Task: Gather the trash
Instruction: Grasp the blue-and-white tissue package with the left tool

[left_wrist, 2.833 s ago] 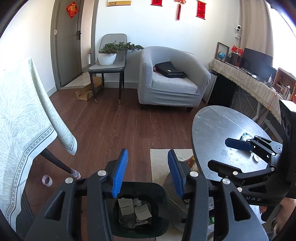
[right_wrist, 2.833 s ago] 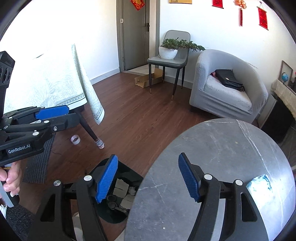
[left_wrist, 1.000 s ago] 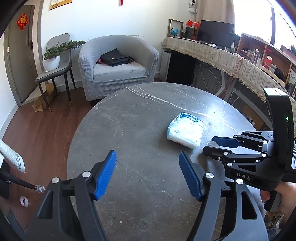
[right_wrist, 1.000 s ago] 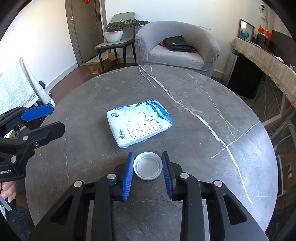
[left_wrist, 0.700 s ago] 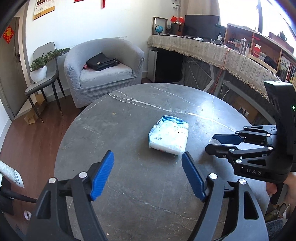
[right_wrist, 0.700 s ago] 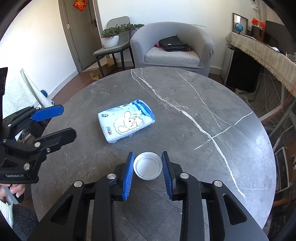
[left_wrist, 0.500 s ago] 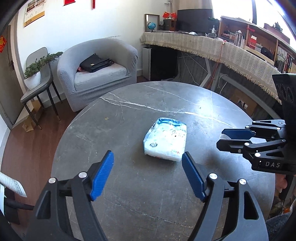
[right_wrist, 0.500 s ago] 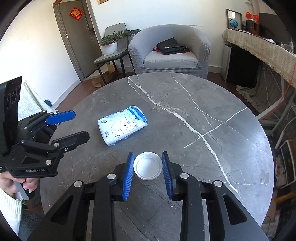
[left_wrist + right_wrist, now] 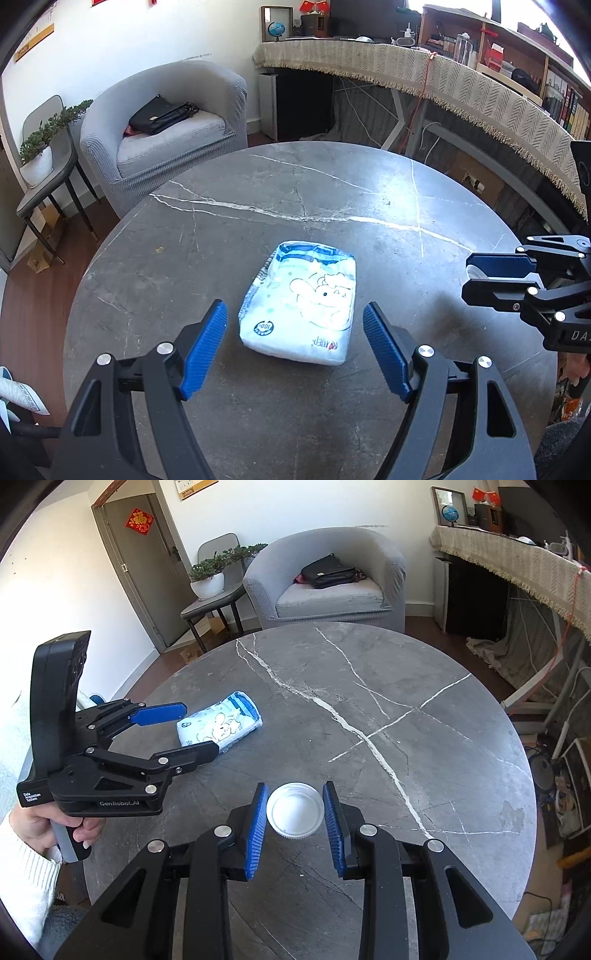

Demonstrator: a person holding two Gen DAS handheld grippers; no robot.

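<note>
Left gripper [image 9: 295,347] hangs over the round marble table [image 9: 369,206], jaws wide apart, the white-and-blue tissue pack [image 9: 301,317] lying flat just beyond and between the blue pads, untouched. Right gripper [image 9: 495,278] pokes in from the right edge. Grey armchair [image 9: 162,129] far left.

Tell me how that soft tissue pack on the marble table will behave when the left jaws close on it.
The tissue pack looks puffy and wrinkled, so it will probably squash rather than resist. Its glossy plastic film may slip. It seems light for its bulk and lies flat on the table, so rolling is unlikely.
</note>
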